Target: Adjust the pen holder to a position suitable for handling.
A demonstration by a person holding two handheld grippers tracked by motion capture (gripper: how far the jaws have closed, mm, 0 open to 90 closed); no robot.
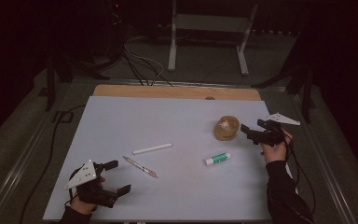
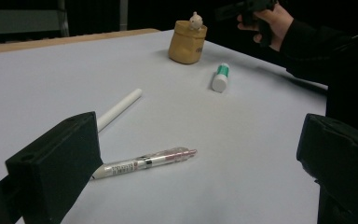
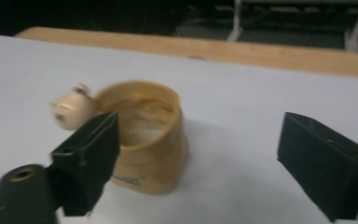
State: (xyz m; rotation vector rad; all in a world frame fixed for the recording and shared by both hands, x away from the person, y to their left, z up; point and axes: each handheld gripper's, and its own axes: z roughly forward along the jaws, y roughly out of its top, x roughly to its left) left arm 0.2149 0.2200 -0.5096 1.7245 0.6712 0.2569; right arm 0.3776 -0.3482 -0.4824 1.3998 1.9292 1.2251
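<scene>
1. Right gripper [image 1: 252,133] — right of centre in the high view, jaws apart, nothing gripped, just beside the wooden cup [image 1: 226,128].
2. Left gripper [image 1: 116,177] — lower left, jaws apart, empty, near the pen [image 1: 140,166] on the worktop [image 1: 121,121].

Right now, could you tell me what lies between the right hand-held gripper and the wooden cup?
Nothing: in the high view only bare white table sheet separates the right hand-held gripper from the wooden cup; its open jaws have not reached it.
</scene>
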